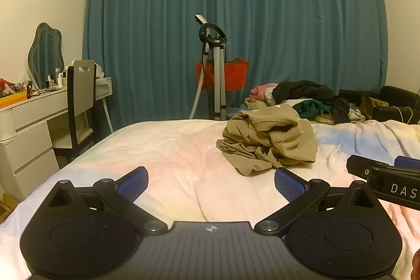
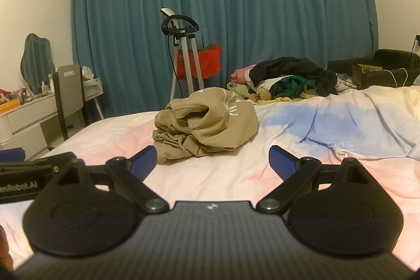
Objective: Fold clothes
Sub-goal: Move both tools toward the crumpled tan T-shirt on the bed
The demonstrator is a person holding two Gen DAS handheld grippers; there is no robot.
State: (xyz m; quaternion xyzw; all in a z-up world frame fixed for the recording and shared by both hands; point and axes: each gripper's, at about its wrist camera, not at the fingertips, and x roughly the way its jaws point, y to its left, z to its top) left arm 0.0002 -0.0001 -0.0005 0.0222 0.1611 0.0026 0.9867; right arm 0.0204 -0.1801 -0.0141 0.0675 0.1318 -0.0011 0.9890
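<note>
A crumpled tan garment (image 1: 270, 141) lies in a heap on the bed (image 1: 168, 148), ahead and slightly right in the left wrist view; in the right wrist view the tan garment (image 2: 207, 122) lies ahead and slightly left, with a white print on it. My left gripper (image 1: 211, 183) is open and empty, held low over the bed short of the garment. My right gripper (image 2: 212, 162) is open and empty, also short of the garment. Each gripper shows at the edge of the other's view.
A pile of mixed clothes (image 1: 304, 99) lies at the bed's far edge. A garment steamer stand (image 1: 212, 64) with a red cloth stands before the blue curtain. A white desk (image 1: 34, 106) and chair (image 1: 78, 101) stand left. The pastel duvet (image 2: 341, 122) bunches up on the right.
</note>
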